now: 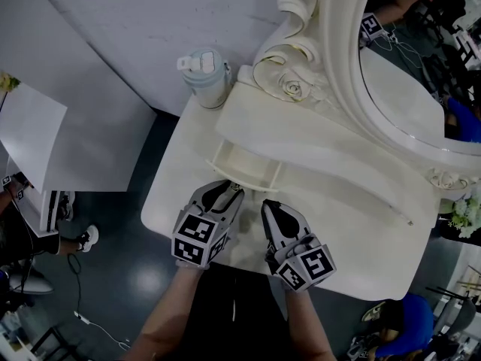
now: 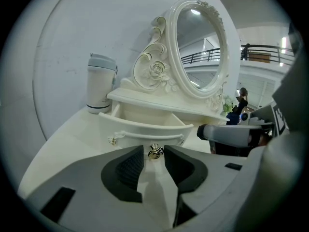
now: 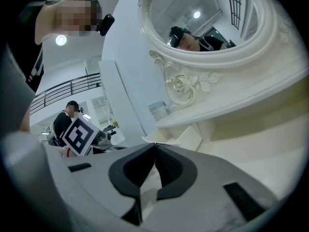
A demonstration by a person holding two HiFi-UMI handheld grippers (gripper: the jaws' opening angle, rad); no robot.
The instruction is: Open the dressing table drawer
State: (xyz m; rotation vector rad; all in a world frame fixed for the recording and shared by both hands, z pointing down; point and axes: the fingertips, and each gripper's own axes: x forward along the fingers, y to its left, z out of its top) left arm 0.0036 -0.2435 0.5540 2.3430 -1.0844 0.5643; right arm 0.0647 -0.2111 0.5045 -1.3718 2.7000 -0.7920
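The left hand-held gripper (image 2: 154, 149) looks at the front of the drawer (image 2: 145, 128), which stands pulled out from under a low shelf (image 2: 159, 100). Its jaws are apart, and the small gold knob (image 2: 154, 152) of the drawer sits between their tips; the dark pads (image 2: 129, 170) do not seem to press on it. On the pale surface (image 2: 67, 141), left of the drawer, a lidded tumbler (image 2: 100, 88) stands upright. Behind rises an oval mirror (image 2: 200, 47) with a carved rose (image 2: 155, 70) on its frame.

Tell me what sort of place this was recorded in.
Probably a staged set in a large hall, not a bedroom: the dressing table stands against a white panel, with a railed balcony beyond.
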